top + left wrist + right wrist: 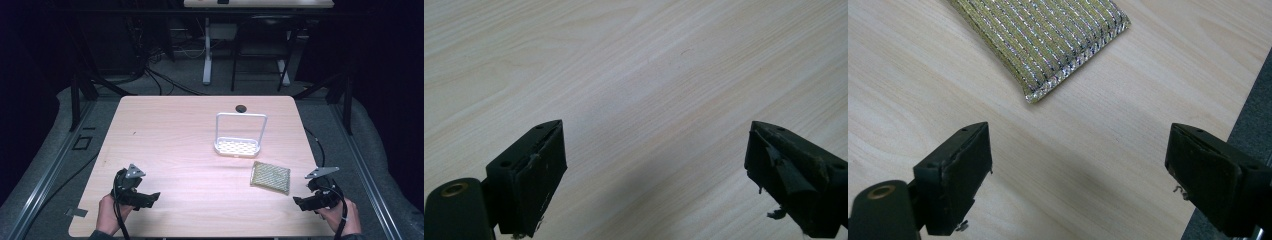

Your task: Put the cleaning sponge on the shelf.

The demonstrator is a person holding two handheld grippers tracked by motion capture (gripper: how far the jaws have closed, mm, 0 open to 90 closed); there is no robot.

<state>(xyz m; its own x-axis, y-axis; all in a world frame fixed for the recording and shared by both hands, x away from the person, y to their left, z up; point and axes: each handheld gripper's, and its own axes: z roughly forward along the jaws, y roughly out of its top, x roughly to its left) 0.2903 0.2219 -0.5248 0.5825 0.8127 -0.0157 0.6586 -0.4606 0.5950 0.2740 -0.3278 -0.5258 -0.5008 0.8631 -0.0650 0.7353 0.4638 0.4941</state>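
At lower right, the right gripper (307, 202) gapes empty near the sponge (270, 177) — the reach is starting. Next, I judge, it straddles the sponge; the left gripper (147, 198) is open too.

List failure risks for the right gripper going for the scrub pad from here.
1. The scrub pad lies flat on the table, so the open right gripper may skid over it or scrape wood rather than catch an edge.
2. The pad sits near the table's right edge; a push could slide it off.
3. The white rack stands just behind; a forward shove could knock it.
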